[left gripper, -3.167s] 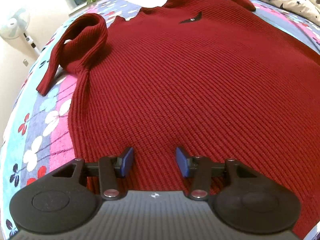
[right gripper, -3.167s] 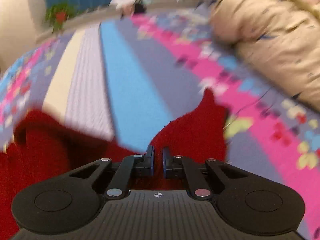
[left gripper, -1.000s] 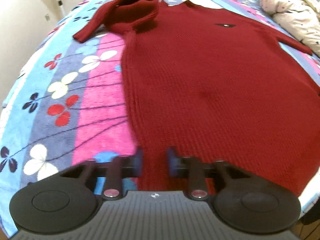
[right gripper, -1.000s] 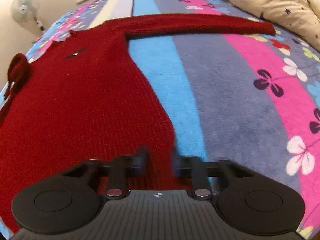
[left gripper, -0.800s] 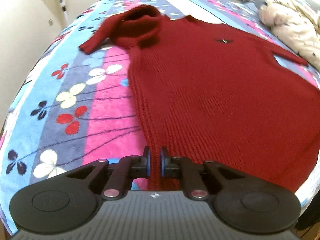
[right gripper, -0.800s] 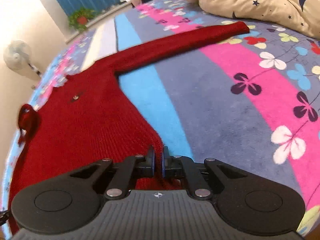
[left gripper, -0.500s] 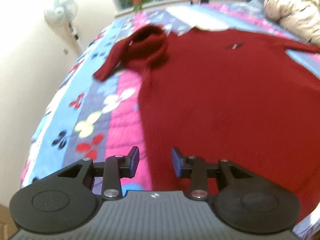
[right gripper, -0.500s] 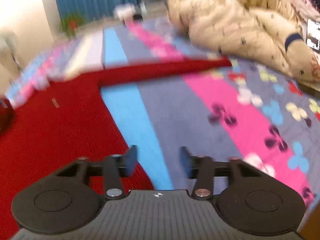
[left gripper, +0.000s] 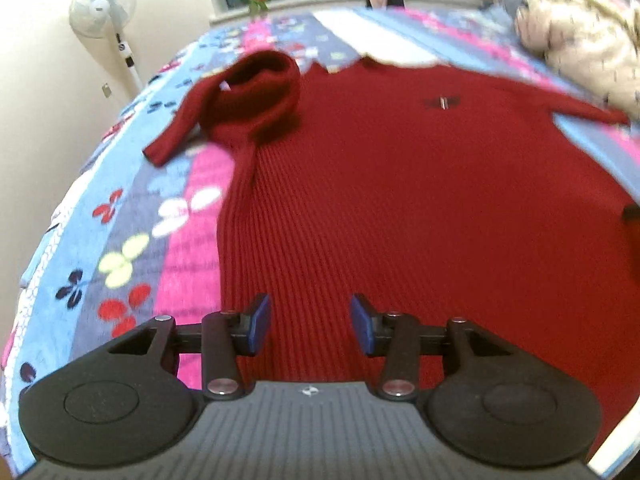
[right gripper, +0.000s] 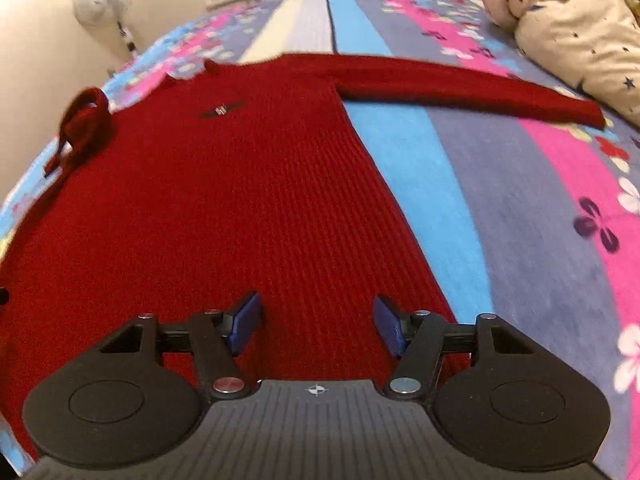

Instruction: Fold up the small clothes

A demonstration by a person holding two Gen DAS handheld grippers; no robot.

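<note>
Your left gripper (left gripper: 307, 328) and right gripper (right gripper: 316, 326) have both released the hem — jaws spread, empty — leaving the red sweater (right gripper: 224, 200) flat on the blanket (right gripper: 540, 200), ready for folding.

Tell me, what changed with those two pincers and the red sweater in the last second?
Both let go: the left gripper and right gripper, pinched shut on the red sweater hem before, now stand open above it. The sweater stays spread flat, one sleeve bunched, the other sleeve stretched out.
</note>
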